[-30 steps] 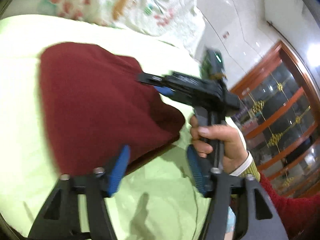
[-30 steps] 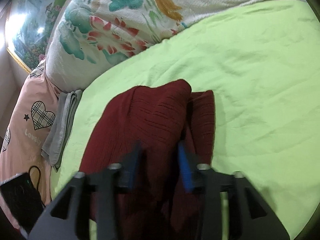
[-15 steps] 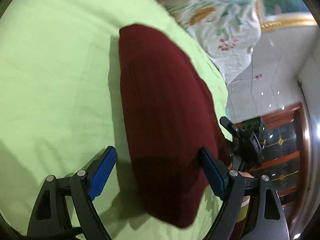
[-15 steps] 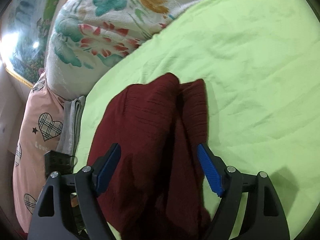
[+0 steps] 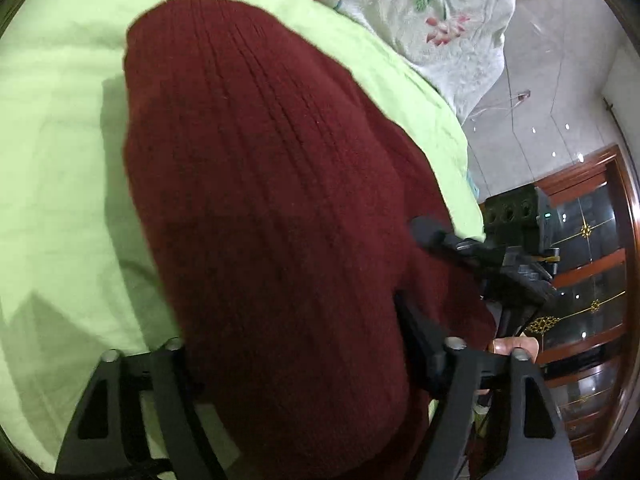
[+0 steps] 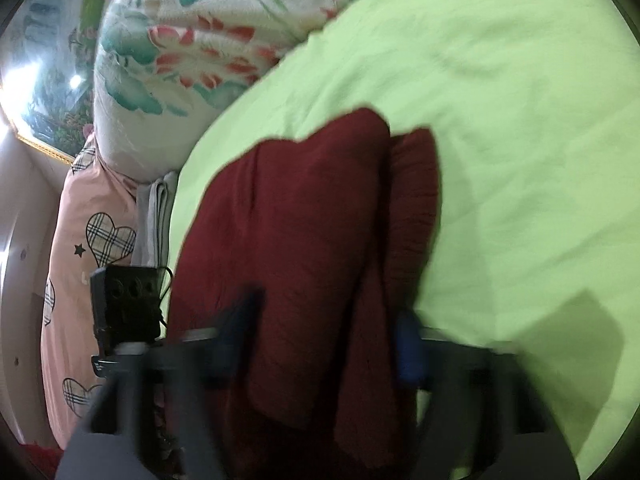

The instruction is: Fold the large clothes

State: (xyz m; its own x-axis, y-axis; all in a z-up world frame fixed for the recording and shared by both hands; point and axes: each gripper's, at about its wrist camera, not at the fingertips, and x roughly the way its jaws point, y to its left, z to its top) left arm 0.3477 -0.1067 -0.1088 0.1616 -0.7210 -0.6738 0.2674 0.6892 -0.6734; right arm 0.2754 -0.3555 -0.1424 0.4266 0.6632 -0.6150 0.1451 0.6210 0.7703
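Note:
A folded dark red knitted sweater lies on the light green bedsheet. My left gripper straddles its near end, jaws wide apart with the thick fold between them; the blue pads are hidden by the knit. In the right wrist view the sweater also lies between the fingers of my right gripper, which stands open and is motion-blurred. The right gripper shows in the left wrist view at the sweater's right edge, held by a hand.
A floral quilt is bunched at the head of the bed. A pink heart-print pillow and a folded grey cloth lie beside it. A wooden glass cabinet stands past the bed's edge.
Both grippers have pushed further onto the sweater, so it now fills the space between each pair of fingers. The right gripper opened a second ago and stays open.

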